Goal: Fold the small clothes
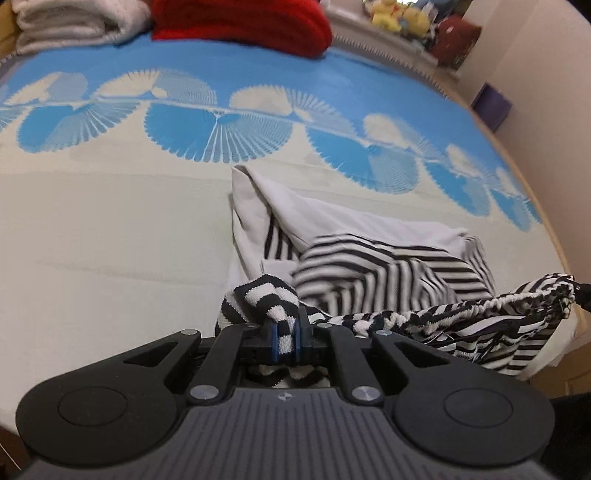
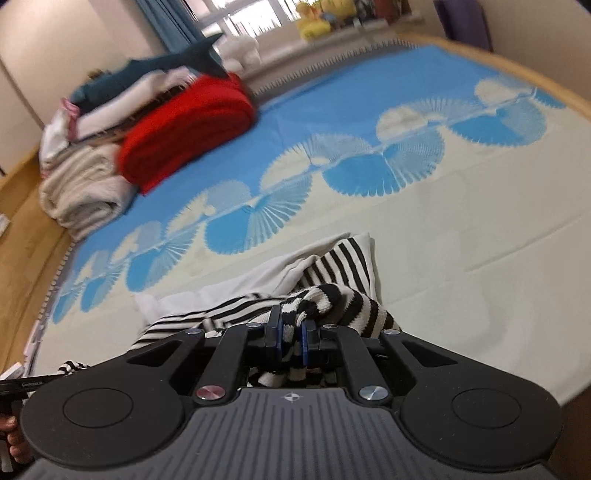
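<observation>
A small black-and-white striped garment with white panels (image 1: 388, 273) lies crumpled on the bed near its front edge. My left gripper (image 1: 285, 325) is shut on a bunched striped edge of it. The stretched striped hem runs right to my other gripper's tip (image 1: 576, 291). In the right wrist view, my right gripper (image 2: 291, 328) is shut on the other bunched end of the striped garment (image 2: 332, 295), with the rest of the cloth trailing left and forward. The left gripper's body shows at the far left edge (image 2: 14, 387).
The bed cover (image 1: 110, 221) is cream with a blue fan pattern. A red folded blanket (image 1: 240, 22) and white rolled towels (image 1: 74, 26) lie at the far end, with a shark plush (image 2: 155, 66) on the pile. Plush toys (image 1: 399, 16) sit on the sill. Wooden floor (image 2: 22, 206) lies left.
</observation>
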A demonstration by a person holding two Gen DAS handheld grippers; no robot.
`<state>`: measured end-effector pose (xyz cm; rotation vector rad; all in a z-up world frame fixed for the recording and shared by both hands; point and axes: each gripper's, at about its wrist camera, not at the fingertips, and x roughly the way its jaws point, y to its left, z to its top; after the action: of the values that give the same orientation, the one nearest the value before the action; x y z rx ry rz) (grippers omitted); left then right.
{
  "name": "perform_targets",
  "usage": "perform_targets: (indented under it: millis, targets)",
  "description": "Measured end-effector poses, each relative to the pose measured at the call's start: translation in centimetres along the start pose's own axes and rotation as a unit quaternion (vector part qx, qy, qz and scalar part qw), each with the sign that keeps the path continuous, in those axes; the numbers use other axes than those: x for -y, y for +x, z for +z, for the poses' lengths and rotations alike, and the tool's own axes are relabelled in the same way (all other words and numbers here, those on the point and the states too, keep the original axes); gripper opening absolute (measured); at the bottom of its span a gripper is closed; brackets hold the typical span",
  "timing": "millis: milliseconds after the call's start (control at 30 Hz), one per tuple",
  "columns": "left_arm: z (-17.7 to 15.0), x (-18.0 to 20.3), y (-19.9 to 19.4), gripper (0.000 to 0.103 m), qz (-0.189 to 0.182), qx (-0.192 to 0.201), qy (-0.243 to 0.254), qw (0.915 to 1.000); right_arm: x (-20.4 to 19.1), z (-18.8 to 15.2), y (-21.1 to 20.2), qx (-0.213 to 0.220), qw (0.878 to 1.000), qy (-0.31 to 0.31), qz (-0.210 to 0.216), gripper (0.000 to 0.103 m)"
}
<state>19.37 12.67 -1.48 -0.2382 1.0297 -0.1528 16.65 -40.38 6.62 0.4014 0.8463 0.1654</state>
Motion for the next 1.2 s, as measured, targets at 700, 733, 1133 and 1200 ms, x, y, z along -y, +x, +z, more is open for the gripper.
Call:
perform_targets:
  millis: [700, 733, 1133, 1200]
  targets:
    - [1.3, -5.4, 0.6, 0.065, -0.026, 0.029, -0.078, 0.9962, 4.7, 1.2, 4.5, 0.015, 0.995, -0.005, -0.102, 0.021]
    - [0.9, -5.0, 0.8, 0.066, -0.020, 0.018, -0.058, 0.9979, 4.8, 0.8, 4.5, 0.008, 0.994, -0.019, -0.103, 0.021]
    - [0.8, 0.6, 5.6, 0.074, 0.039, -0.002, 0.066, 0.9971, 0.1, -1.6, 9.9, -0.040, 0.969, -0.208, -0.128, 0.045]
    - [1.3, 1.4, 6.4, 0.078, 0.048, 0.001, 0.079, 0.9958, -0.8, -1.9, 11.1, -0.042, 0.956, -0.250, -0.145, 0.045]
